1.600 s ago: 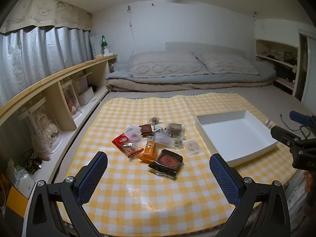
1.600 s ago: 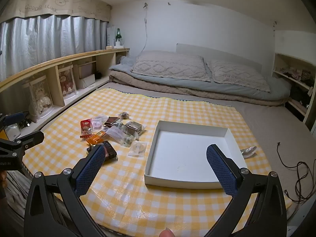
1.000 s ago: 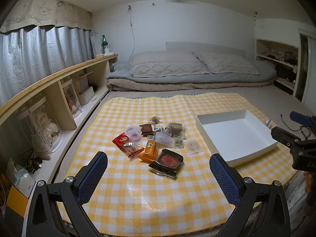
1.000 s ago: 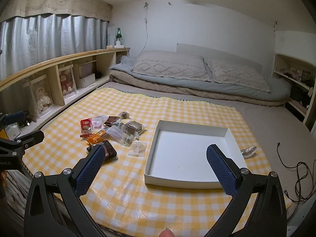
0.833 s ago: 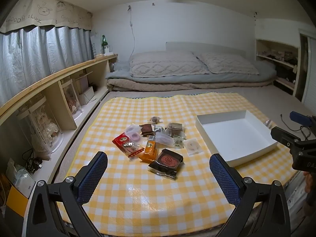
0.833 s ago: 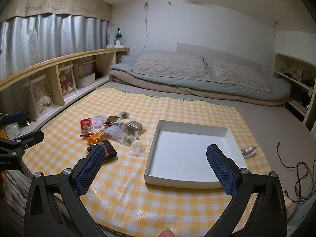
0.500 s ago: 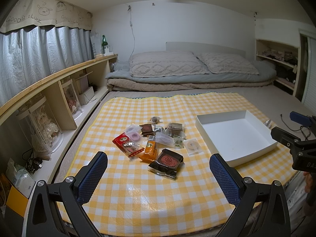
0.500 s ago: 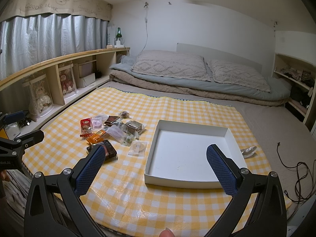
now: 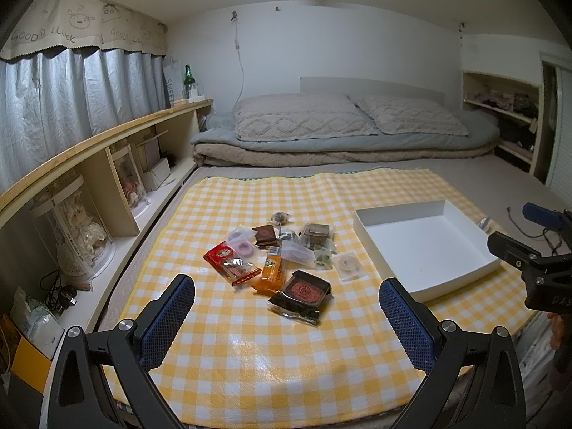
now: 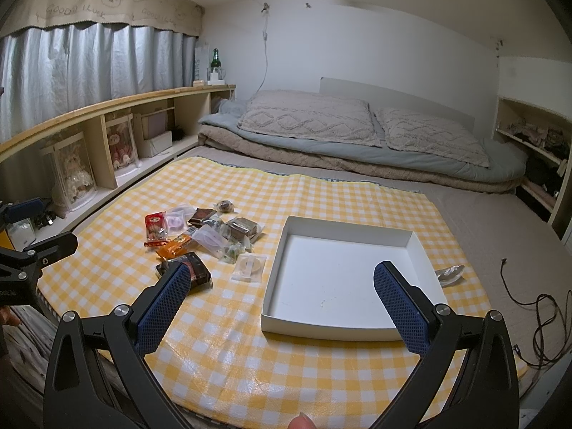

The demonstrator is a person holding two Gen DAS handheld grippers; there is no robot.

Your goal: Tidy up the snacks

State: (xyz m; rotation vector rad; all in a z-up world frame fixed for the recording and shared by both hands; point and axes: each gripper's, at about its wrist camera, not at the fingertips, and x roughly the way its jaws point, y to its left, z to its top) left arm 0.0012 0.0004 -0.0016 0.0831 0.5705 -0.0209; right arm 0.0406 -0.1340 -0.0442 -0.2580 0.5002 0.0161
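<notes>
Several wrapped snacks lie in a loose pile on a yellow checked cloth; the same snack pile appears in the right wrist view. Nearest me is a black packet with a red round label, beside an orange packet and a red packet. An empty white box sits right of the pile, its near wall low. My left gripper hovers open short of the black packet. My right gripper hangs open before the box, holding nothing.
A wooden shelf unit with dolls in clear cases runs along the left wall under grey curtains. Folded bedding and pillows lie behind the cloth. A black cable and a spoon-like item lie right of the box.
</notes>
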